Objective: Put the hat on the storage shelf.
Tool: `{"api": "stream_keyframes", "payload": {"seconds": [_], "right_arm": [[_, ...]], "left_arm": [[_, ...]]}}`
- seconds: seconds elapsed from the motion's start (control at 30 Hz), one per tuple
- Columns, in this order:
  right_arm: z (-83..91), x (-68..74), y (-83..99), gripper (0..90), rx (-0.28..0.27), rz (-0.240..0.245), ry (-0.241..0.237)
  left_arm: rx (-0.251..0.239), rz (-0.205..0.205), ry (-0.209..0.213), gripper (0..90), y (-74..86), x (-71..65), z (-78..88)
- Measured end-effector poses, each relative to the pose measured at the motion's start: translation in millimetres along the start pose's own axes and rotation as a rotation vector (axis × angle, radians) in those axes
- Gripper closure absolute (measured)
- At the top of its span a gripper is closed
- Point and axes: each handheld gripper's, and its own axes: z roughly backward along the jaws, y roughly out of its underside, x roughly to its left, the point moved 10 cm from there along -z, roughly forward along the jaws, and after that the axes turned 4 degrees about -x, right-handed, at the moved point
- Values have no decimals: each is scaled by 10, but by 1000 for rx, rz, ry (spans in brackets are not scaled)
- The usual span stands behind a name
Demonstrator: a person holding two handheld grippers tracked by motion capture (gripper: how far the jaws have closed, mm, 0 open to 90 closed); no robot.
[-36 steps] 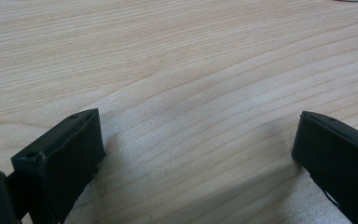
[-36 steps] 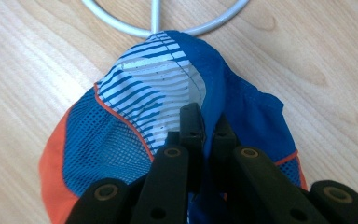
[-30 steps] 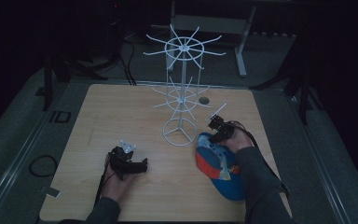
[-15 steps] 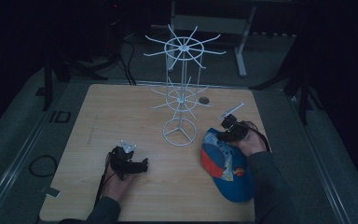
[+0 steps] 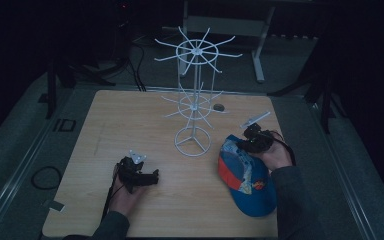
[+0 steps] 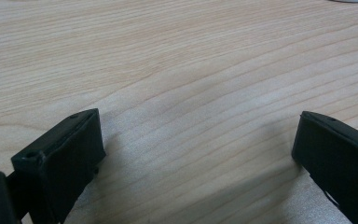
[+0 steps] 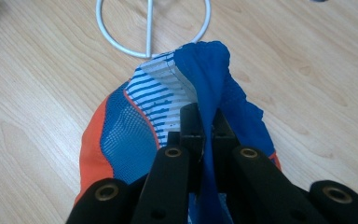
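A blue and orange cap (image 5: 245,175) lies at the right side of the wooden table (image 5: 130,115), its back edge lifted. My right gripper (image 5: 245,145) is shut on that edge; in the right gripper view the black jaws pinch the cap's (image 7: 168,116) blue fabric at the right gripper (image 7: 206,122). A white wire rack (image 5: 194,100) stands mid-table, and its ring base (image 7: 154,28) lies just beyond the cap. My left gripper (image 5: 152,177) rests low on the table at the front left, open; in the left gripper view the left gripper (image 6: 196,149) has only bare wood between its fingers.
A small dark object (image 5: 219,106) lies on the table behind the rack. Cables (image 5: 135,65) and a metal stand (image 5: 257,50) are on the dark floor beyond the far edge. A cable loop (image 5: 45,177) lies left of the table.
My right gripper has moved right and upward with the cap's edge in it, dragging the cap away from the rack base. The left gripper has stayed put.
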Motion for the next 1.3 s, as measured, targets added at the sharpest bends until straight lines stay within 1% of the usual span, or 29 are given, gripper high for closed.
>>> {"api": "stream_keyframes", "payload": {"seconds": [0.17, 0.4, 0.47, 0.53, 0.6, 0.63, 0.67, 0.7, 0.83, 0.9, 1.0, 1.03, 1.07, 1.1, 1.17, 1.23, 1.3], "right_arm": [[86, 12, -30, 881, -40, 2, 12], [175, 1, -27, 881, -68, -4, 25], [223, -7, -40, 881, -83, -7, 35], [242, -5, -47, 881, -90, -6, 34], [308, 11, -70, 881, -115, -8, 31], [308, 11, -70, 881, -115, -8, 31], [354, 34, -91, 882, -135, -5, 29], [354, 34, -91, 882, -135, -5, 29], [439, 84, -136, 882, -162, 20, 36], [453, 87, -141, 882, -165, 24, 38], [485, 96, -152, 882, -178, 22, 40], [530, 107, -159, 882, -196, 17, 39], [530, 107, -159, 882, -196, 17, 39], [560, 123, -168, 882, -212, 16, 32], [575, 129, -171, 882, -218, 17, 30], [618, 145, -188, 882, -237, 16, 28], [633, 152, -192, 881, -240, 15, 26]], "left_arm": [[0, -2, -1, 24, 0, 2, 1], [0, -2, -1, 24, 0, 1, 0], [0, -2, -1, 24, -1, 1, 0], [0, -2, -1, 24, -1, 0, 0], [0, -1, 0, 24, 0, -1, 0], [0, -1, 0, 24, 0, -1, 0], [1, -1, 0, 24, 0, -1, 1], [1, -1, 0, 24, 0, -2, 1], [1, -2, 0, 25, 0, -2, 1], [2, -1, 1, 25, 1, -4, 1], [2, 0, 1, 24, 1, -4, 1], [2, 0, 1, 24, 1, -4, 1], [2, 0, 1, 24, 1, -4, 1], [1, 0, 1, 25, 1, -4, 1], [2, 0, 1, 25, 1, -4, 1], [1, 0, 1, 24, 1, -5, 1], [2, 0, 1, 24, 1, -5, 1]]}}
